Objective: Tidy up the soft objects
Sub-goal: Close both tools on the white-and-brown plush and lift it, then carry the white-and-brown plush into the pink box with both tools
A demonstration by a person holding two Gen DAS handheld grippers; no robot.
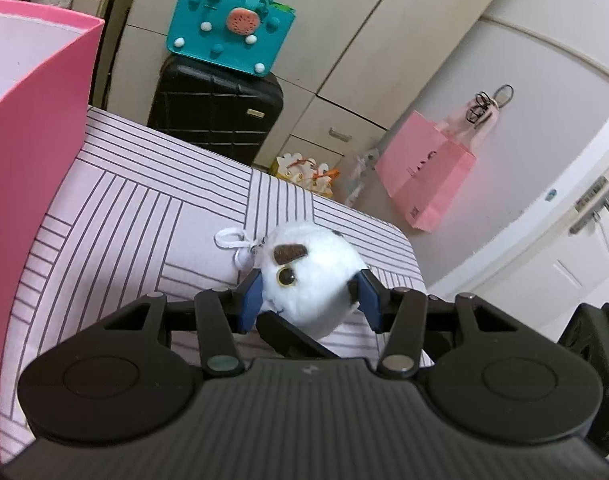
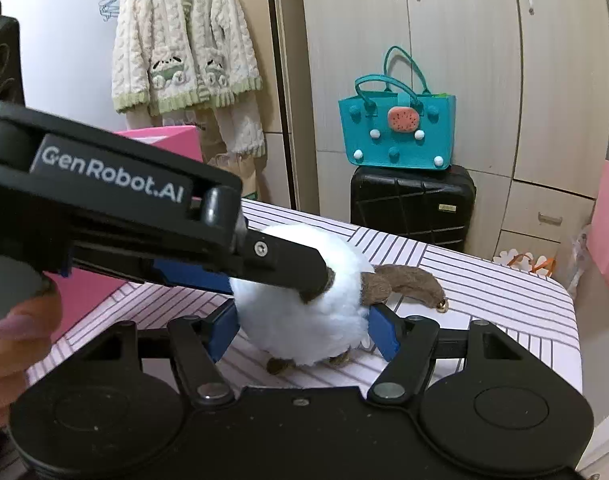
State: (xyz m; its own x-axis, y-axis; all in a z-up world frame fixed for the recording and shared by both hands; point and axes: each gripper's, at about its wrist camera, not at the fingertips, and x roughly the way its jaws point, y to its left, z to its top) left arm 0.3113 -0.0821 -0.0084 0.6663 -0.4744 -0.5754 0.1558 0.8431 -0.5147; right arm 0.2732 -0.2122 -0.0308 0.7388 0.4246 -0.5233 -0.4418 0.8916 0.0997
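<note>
A round white plush toy (image 1: 316, 264) with brown ears, a yellow eye and a white hanging loop (image 1: 230, 238) sits just over the striped table (image 1: 124, 200). My left gripper (image 1: 309, 300) has its blue pads pressed on the toy's two sides. In the right wrist view the same toy (image 2: 296, 332), its brown tail (image 2: 408, 280) pointing right, fills the gap between the blue pads of my right gripper (image 2: 304, 320). The left gripper's black finger (image 2: 288, 264) crosses in from the left and lies on the toy. A right gripper finger (image 1: 292, 336) shows beneath the toy.
A pink box (image 1: 36, 120) stands at the table's left end. Beyond the table (image 2: 484, 288) are a black suitcase (image 1: 216, 116) topped by a teal bag (image 1: 228, 28), a pink paper bag (image 1: 428, 172) on a door, cupboards and a hanging cardigan (image 2: 184, 40). A person's hand (image 2: 16, 332) holds the left gripper.
</note>
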